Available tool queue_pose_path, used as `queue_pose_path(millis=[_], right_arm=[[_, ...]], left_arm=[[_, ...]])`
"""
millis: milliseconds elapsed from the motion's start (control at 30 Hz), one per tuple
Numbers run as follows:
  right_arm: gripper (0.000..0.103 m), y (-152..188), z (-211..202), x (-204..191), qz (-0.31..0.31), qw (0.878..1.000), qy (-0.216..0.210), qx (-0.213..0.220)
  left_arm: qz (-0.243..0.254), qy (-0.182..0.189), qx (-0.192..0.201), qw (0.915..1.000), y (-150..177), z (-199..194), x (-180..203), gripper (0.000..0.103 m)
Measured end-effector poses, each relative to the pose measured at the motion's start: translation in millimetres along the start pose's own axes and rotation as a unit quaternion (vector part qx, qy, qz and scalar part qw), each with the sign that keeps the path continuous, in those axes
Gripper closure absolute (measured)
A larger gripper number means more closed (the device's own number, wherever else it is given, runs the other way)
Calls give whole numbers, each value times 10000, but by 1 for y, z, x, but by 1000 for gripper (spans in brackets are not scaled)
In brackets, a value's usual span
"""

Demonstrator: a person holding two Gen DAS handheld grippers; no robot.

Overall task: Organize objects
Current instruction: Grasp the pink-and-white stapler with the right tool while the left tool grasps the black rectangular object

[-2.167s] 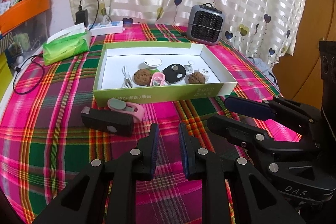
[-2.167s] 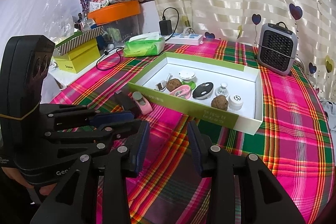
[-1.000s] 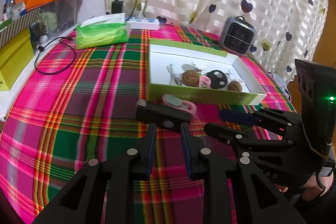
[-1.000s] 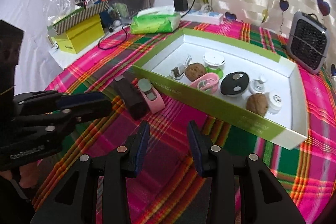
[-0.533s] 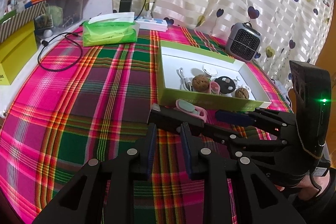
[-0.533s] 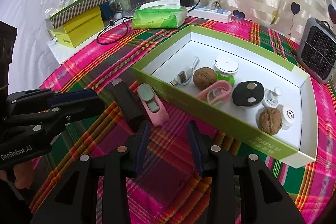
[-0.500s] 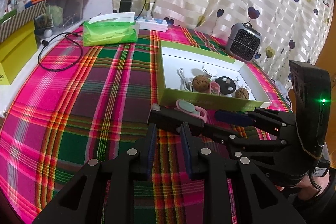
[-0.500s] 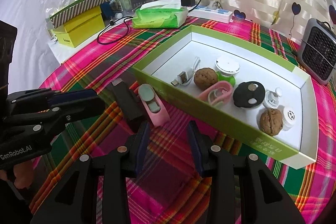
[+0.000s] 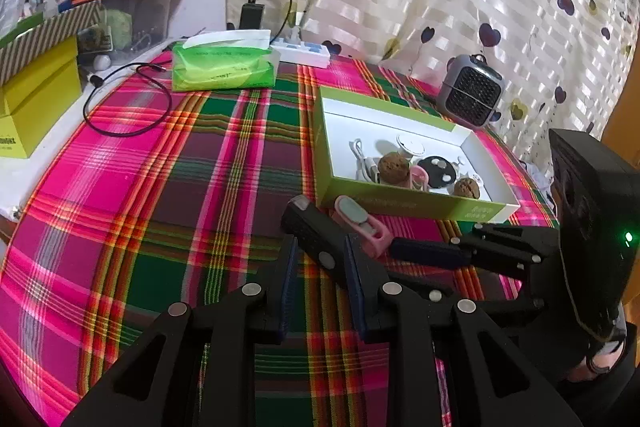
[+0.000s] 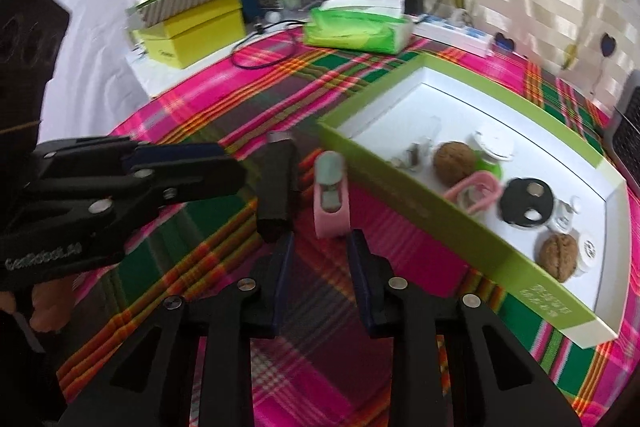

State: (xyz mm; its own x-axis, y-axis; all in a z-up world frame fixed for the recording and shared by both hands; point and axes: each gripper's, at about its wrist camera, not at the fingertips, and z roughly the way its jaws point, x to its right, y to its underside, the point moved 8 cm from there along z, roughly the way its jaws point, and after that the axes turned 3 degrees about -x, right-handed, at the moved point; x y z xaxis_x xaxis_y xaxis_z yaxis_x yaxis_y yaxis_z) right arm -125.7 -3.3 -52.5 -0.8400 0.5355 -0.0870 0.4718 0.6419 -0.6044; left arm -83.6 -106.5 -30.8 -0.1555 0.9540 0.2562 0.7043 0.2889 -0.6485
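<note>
A black bar-shaped object (image 9: 316,239) and a pink clip-like object (image 9: 362,223) lie side by side on the plaid cloth, just outside the near wall of a green box (image 9: 404,203). They also show in the right wrist view: the black bar (image 10: 276,183), the pink clip (image 10: 330,197), and the box (image 10: 408,195). The box holds two walnuts, a pink ring, a black disc and small white items. My left gripper (image 9: 320,271) is open and empty, its tips at the black bar's near end. My right gripper (image 10: 320,263) is open and empty, just short of the pink clip.
A green tissue pack (image 9: 224,65), a black cable (image 9: 128,99) and yellow boxes (image 9: 36,99) lie at the far left. A small grey heater (image 9: 470,101) stands behind the box. A white power strip (image 9: 302,53) is by the curtain.
Both grippers have moved closer to the black bar and pink clip, which now lie right at their fingertips. The right wrist view has swung left and is blurred by motion.
</note>
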Motion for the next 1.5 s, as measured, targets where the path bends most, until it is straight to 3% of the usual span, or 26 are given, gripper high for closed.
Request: queue_pose_path(millis=[367,633,900,1333,1433,1500], right_arm=[[74,-9,0,10,178,9992,365,51],[74,-10,0,-9,-135,9999,89,18],[74,-12,-8,-3,-5,9993,307,199],[74,-20,21,3,16,9994,323,-105],[85,-20,20,0,4,9996,254,-74],[85,-19,19,-1,38,9998,209,-64]], left_arm=[[-20,37,12,10000,-1,-1,-1,80],[-102,15,46,9999,-3,-1,-8,80],[-85,42,56,9999,-5,-1,-8,79],[-83,86,28,9999,-7,1,-7,77],[-57,82,-32,9999,-7,5,-7,75],[-48,86,-54,9999,-6,7,-6,73]])
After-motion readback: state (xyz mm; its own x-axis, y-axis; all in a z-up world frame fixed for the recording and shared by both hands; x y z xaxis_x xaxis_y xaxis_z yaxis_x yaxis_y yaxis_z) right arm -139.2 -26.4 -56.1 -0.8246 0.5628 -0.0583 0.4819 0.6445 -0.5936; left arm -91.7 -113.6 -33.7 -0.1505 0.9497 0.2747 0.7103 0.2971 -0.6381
